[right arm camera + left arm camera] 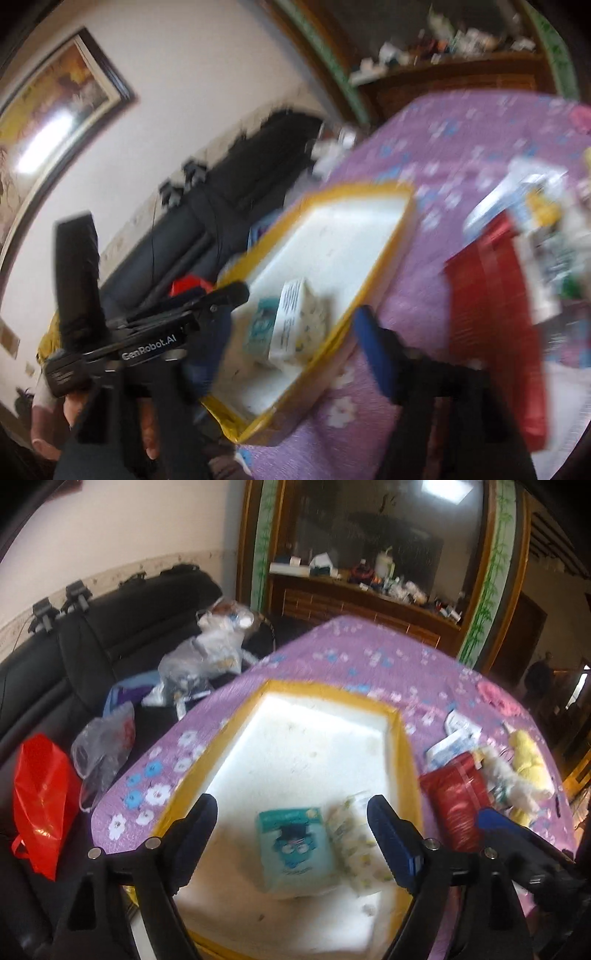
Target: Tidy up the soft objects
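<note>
A white tray with a yellow rim lies on the purple flowered cloth. In it a teal tissue pack lies next to a white patterned pack. My left gripper hangs open above them, touching neither. My right gripper is open too, over the tray's near rim, with the teal pack and the white pack beyond its fingers. A red soft pack lies right of the tray, with a white fluffy toy and a yellow plush behind it.
A black sofa to the left holds a red bag and clear plastic bags. Small tissue packets lie on the cloth at the right. A cluttered wooden cabinet stands behind. A hand grips the left tool.
</note>
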The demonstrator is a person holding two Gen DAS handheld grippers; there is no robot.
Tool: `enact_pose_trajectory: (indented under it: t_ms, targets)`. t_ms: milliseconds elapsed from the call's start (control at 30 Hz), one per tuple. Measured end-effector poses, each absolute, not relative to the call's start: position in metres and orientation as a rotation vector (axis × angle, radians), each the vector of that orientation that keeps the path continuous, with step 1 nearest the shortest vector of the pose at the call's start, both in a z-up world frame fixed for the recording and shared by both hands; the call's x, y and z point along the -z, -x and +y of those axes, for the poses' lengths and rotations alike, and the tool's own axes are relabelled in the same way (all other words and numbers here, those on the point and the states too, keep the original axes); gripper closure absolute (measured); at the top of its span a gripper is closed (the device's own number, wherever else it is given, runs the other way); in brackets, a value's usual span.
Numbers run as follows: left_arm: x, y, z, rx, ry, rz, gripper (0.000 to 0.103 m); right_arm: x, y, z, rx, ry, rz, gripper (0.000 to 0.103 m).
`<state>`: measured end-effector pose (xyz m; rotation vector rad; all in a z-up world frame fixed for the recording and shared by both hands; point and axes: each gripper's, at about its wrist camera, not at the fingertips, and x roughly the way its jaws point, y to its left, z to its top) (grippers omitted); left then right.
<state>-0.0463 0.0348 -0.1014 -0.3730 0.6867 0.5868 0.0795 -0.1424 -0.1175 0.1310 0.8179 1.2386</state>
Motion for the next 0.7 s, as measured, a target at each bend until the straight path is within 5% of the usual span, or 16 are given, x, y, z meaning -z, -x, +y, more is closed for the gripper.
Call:
enact_pose_trajectory:
  t_ms: [333,700]
  targets:
    - [0.072,0.010,-0.049,-0.326,0.403,0.573,0.008,0.085,-0.102,-0.298,-1.112,-0.191,0.578,0.027]
    - [0.078,-0.033,-0.099,-0.259,0.336,0.638,0.008,0.092,-0.174,-0.488,-0.745,-0.047,0.662,0.026]
